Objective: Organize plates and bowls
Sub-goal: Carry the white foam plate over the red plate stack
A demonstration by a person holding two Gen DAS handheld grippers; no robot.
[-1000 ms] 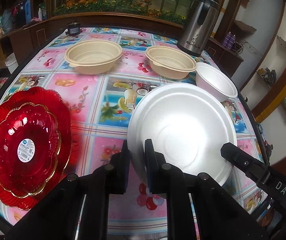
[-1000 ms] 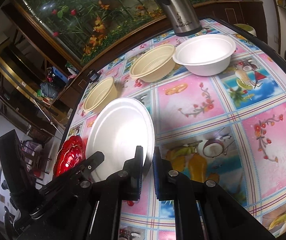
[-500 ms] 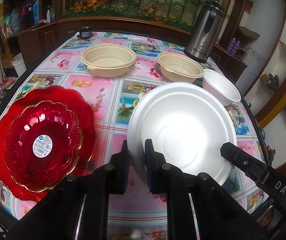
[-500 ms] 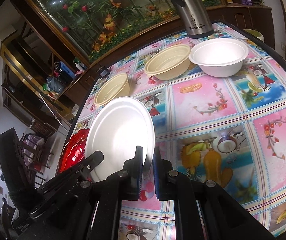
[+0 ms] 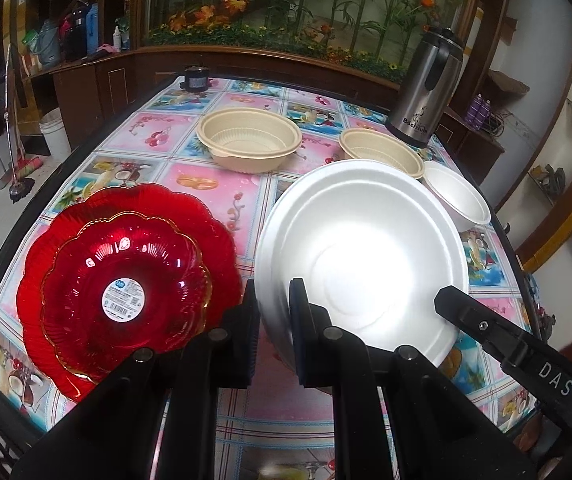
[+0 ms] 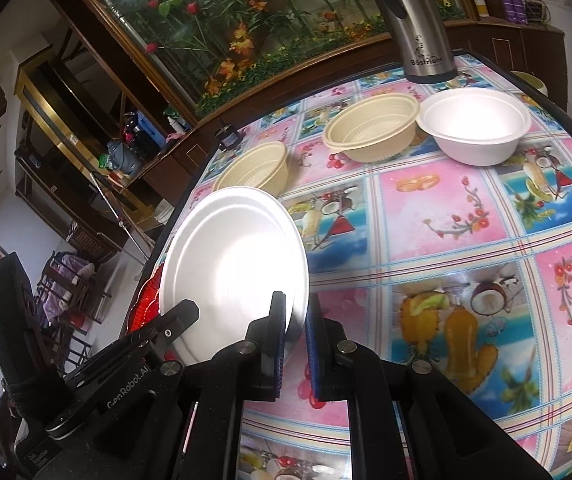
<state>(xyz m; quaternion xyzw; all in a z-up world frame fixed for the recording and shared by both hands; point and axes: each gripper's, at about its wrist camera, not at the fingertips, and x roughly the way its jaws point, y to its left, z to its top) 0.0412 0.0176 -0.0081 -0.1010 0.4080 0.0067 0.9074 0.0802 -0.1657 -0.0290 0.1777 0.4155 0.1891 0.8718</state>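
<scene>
Your left gripper (image 5: 271, 334) and right gripper (image 6: 296, 346) each have their jaws clamped on the white plate's (image 5: 366, 256) rim. You hold it tilted above the bench (image 6: 446, 220), beside the stacked red plates (image 5: 125, 280).

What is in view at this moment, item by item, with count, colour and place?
white plate: 1, white, tilted above the table, gripped at opposite rim edges.
red plates: 2, red, smaller one with a gold rim and a label nested in the larger, table's left side in the left wrist view.
beige bowls: 2, beige, far half of the table.
white bowl: 1, white, touching the nearer beige bowl.
kettle: 1, steel and black, far corner.
table: 1, pink and blue patterned cloth.
left gripper: black, shut on the plate.
right gripper: black, shut on the plate.
</scene>
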